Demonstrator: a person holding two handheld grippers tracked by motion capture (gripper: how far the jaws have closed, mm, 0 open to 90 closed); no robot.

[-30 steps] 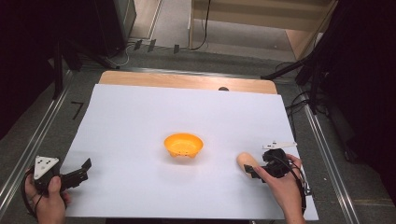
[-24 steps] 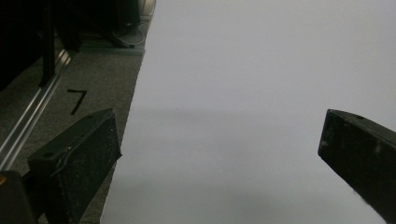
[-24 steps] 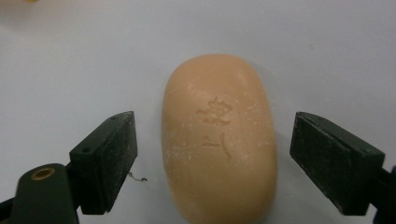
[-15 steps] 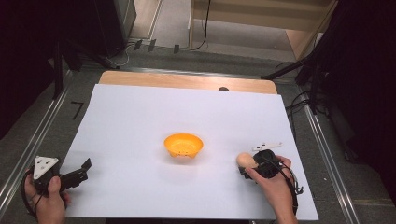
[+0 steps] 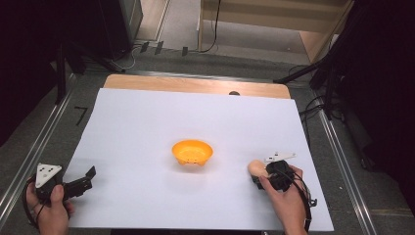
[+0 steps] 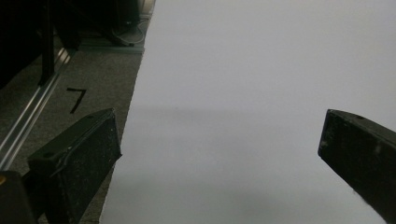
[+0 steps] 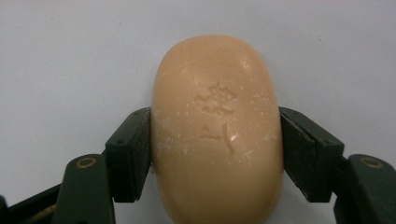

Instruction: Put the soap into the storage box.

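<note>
A peach-coloured bar of soap [image 7: 217,126] with an embossed mark lies on the white sheet. My right gripper [image 7: 217,154] has just been closing and now both pads press its two long sides. From above, the soap [image 5: 255,168] pokes out to the left of the right gripper [image 5: 262,175] near the table's front right. An orange bowl [image 5: 192,152] sits empty in the middle of the sheet. My left gripper [image 5: 87,177] rests at the front left edge, its jaws wide apart with bare sheet between them, as the left gripper [image 6: 219,154] view confirms.
The white sheet [image 5: 195,117] covers most of the wooden table [image 5: 195,84]. Metal rails [image 5: 29,152] run along both sides. A dark carpet strip with a black mark [image 6: 76,99] lies left of the sheet. Cables and stands crowd the floor at the back and right.
My right gripper slid left up to the soap and closed its jaws on it. The left hand and the bowl stayed where they were.
</note>
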